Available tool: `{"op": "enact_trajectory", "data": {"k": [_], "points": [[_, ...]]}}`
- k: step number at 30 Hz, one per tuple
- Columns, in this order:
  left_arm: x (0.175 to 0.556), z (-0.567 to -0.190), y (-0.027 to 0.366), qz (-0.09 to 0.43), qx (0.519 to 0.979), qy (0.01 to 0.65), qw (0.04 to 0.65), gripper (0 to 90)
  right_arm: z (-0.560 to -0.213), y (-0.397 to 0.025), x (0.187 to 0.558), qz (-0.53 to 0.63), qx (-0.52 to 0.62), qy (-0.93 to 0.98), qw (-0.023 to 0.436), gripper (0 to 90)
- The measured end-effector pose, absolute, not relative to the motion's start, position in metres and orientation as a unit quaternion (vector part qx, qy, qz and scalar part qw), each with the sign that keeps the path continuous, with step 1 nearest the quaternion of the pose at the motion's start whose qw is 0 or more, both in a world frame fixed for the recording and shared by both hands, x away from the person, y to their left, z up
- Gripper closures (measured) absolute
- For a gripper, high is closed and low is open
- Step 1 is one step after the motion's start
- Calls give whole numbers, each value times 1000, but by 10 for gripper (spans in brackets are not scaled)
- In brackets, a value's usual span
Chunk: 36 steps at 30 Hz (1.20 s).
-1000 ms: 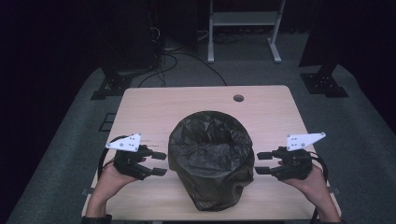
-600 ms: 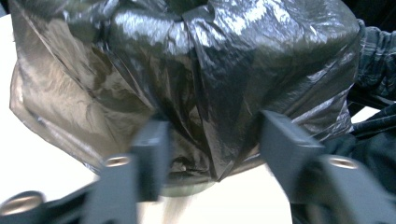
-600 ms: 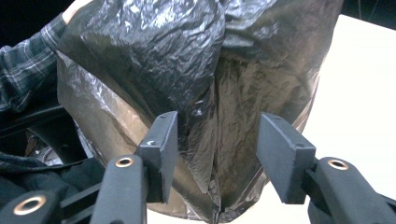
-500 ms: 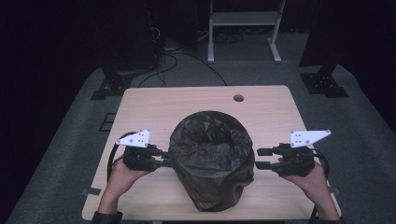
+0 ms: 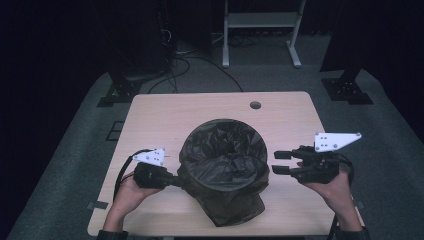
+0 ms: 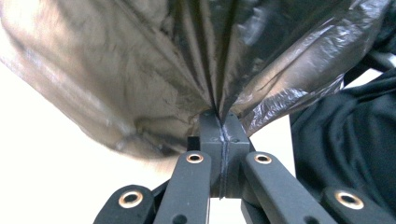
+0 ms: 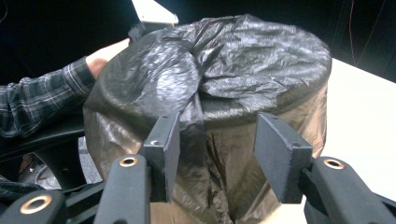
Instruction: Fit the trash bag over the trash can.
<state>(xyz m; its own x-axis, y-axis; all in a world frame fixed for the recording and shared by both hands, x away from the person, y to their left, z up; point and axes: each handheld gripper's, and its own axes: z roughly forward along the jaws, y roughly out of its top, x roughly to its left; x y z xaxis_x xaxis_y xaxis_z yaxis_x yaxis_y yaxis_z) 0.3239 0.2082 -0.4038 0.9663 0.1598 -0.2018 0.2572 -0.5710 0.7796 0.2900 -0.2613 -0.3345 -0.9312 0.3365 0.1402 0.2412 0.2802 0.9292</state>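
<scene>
**Setting: lab or studio recording space**

Pale wooden worktop (image 5: 210, 117) with a cable hole (image 5: 255, 105), on grey carpet (image 5: 75, 165). Dark surroundings, loose cables (image 5: 185, 60), black stand feet (image 5: 345, 90), white metal frame (image 5: 260, 30).

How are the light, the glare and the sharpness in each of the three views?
High view: dim, dark surroundings, soft detail. Left gripper view: table overexposed to white, bin bag blurred at the upper left. Right gripper view: sharp, with glare patches on the bag's folds.
</scene>
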Motion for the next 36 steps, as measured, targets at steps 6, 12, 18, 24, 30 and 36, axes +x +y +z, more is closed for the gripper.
{"op": "enact_trajectory", "data": {"k": [6,12,18,24,30,36], "points": [[324,-405,212,-53,883,117,452,898,-330,-255,292,573,176,800,43,490],[318,-400,220,-41,868,131,478,551,-327,-253,294,573,183,797,44,414],[311,-399,228,-22,862,144,485,317,-321,-249,296,579,187,792,46,283],[302,-406,233,29,860,174,479,57,-312,-237,299,566,187,801,57,147],[294,-419,237,69,868,190,454,0,-303,-222,302,554,178,810,79,63],[292,-436,242,92,874,208,430,0,-295,-208,309,550,170,813,88,10]]}}
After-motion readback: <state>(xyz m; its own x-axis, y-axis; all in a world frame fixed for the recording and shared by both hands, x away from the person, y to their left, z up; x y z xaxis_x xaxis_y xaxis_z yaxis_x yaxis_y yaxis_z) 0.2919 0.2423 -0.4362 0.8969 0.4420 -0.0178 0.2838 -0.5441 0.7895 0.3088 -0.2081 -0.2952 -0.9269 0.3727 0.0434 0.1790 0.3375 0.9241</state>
